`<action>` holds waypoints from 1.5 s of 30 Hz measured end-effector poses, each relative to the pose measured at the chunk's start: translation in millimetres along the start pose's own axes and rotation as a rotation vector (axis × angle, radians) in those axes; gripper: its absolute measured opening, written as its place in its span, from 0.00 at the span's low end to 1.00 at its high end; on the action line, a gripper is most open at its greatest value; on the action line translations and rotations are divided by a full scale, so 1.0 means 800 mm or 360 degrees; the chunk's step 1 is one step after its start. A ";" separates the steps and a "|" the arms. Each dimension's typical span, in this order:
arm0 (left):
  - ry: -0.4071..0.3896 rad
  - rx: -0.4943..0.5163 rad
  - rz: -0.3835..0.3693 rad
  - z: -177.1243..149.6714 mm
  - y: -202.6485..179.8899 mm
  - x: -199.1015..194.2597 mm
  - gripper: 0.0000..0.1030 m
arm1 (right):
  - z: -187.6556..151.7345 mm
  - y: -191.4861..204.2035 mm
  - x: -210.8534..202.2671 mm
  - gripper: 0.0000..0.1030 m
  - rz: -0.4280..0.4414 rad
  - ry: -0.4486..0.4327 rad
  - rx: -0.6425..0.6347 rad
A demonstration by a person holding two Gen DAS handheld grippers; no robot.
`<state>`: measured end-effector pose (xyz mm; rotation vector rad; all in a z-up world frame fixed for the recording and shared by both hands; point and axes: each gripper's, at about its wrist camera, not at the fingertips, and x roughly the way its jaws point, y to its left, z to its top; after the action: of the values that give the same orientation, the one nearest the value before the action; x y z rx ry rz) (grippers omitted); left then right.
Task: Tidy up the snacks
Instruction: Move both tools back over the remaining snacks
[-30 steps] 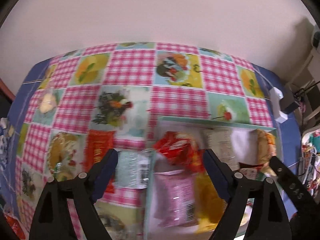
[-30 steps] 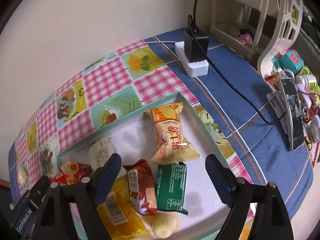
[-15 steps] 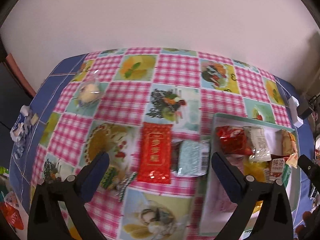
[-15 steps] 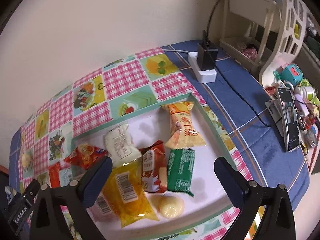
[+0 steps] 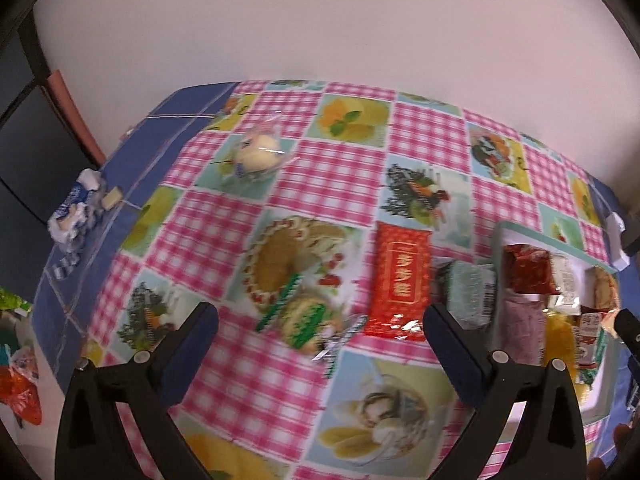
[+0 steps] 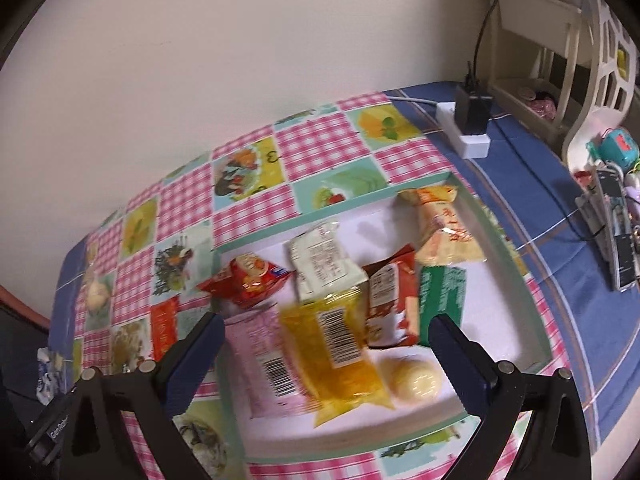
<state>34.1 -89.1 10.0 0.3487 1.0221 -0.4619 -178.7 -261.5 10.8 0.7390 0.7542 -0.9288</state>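
Note:
My left gripper (image 5: 320, 332) is open and empty above the checked tablecloth. Ahead of it lie a green-striped wrapped snack (image 5: 304, 316), a red packet (image 5: 400, 280) and a pale green packet (image 5: 468, 296). A wrapped round bun (image 5: 260, 150) sits farther back. My right gripper (image 6: 324, 344) is open and empty over the white tray (image 6: 500, 248). In the tray lie a pink packet (image 6: 264, 360), a yellow packet (image 6: 340, 356), a round yellow bun (image 6: 416, 380) and several other packets. The tray (image 5: 498, 264) is at the right in the left wrist view.
A white power strip with a black adapter (image 6: 472, 120) lies behind the tray, its cable running right. A phone on a stand (image 6: 616, 232) and a white shelf (image 6: 560, 60) stand at the right. A crumpled blue-white wrapper (image 5: 76, 208) lies near the table's left edge. A wall backs the table.
My left gripper has swung left from the tray to the loose snacks on the cloth. My right gripper has drawn back from the tray. Both jaws have widened.

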 end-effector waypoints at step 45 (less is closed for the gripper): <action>0.0445 -0.0553 -0.0195 -0.020 0.129 0.093 0.99 | -0.113 0.174 0.074 0.87 0.0321 0.0312 -0.0543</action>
<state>109.4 -8.6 -56.4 0.0383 1.3769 -0.3415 -53.6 -156.7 -54.6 0.5955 0.9633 -0.5314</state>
